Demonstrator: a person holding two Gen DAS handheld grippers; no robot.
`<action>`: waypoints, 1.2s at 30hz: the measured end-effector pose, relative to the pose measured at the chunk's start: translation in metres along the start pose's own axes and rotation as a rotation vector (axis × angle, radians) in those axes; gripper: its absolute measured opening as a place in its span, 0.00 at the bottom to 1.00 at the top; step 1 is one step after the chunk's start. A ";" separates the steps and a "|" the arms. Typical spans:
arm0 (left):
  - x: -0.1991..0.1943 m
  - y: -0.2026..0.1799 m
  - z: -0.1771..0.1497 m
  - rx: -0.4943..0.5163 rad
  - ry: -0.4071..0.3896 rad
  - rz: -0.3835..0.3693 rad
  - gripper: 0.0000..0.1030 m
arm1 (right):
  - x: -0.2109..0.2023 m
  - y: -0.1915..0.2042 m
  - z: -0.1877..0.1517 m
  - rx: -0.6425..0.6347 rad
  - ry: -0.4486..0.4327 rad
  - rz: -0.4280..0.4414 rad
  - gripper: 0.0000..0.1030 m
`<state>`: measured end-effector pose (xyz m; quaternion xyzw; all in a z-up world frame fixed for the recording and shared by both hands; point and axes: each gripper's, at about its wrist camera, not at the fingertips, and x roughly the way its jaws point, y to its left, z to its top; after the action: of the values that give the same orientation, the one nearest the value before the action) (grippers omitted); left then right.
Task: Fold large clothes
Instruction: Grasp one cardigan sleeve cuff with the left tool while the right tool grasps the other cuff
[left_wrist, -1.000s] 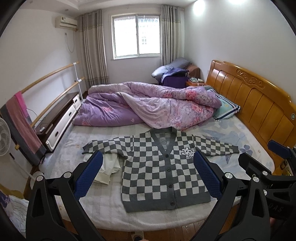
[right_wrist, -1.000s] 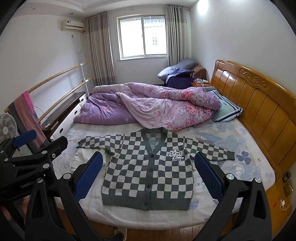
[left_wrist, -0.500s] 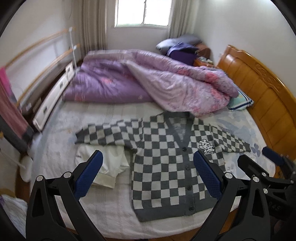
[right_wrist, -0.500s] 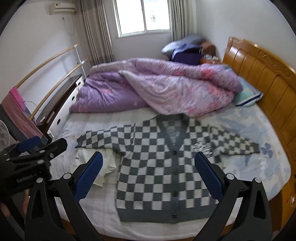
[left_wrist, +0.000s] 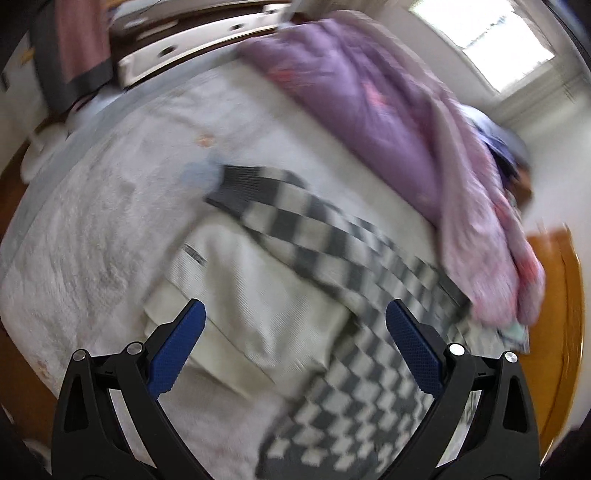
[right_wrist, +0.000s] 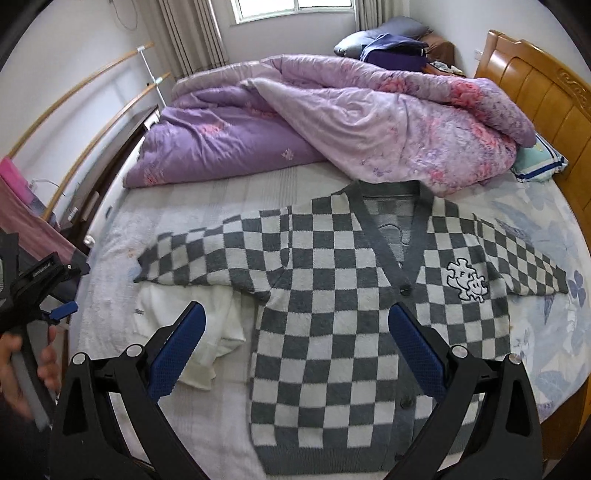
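Showing only rightward: cardigan's (right_wrist: 369, 295) puzzle patch (right_wrist: 466, 279).

1. The left gripper (left_wrist: 293, 334) has swung down and to the left; its view is now blurred and tilted, and takes in the cardigan's (left_wrist: 332, 266) sleeve and the white garment (left_wrist: 236, 291) under it.
2. The right gripper (right_wrist: 295, 336) has come closer to the bed, so the cardigan (right_wrist: 332, 295) fills more of its view.
3. In the right wrist view the left gripper (right_wrist: 55, 291) has dropped lower at the left edge, and the hand (right_wrist: 26, 373) holding it now shows.
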<state>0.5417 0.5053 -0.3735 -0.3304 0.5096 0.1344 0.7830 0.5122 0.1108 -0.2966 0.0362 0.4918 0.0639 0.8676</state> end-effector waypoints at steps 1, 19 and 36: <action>0.013 0.012 0.009 -0.029 0.004 0.005 0.95 | 0.011 0.001 0.002 -0.004 0.004 -0.004 0.93; 0.205 0.132 0.077 -0.389 0.026 -0.099 0.94 | 0.199 -0.012 0.005 0.003 0.156 0.175 0.38; 0.129 0.085 0.083 -0.153 -0.285 -0.159 0.09 | 0.331 -0.008 0.006 0.004 0.293 0.333 0.03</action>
<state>0.6111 0.6071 -0.4982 -0.4059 0.3540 0.1557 0.8281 0.6860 0.1510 -0.5755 0.1088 0.5999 0.2098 0.7644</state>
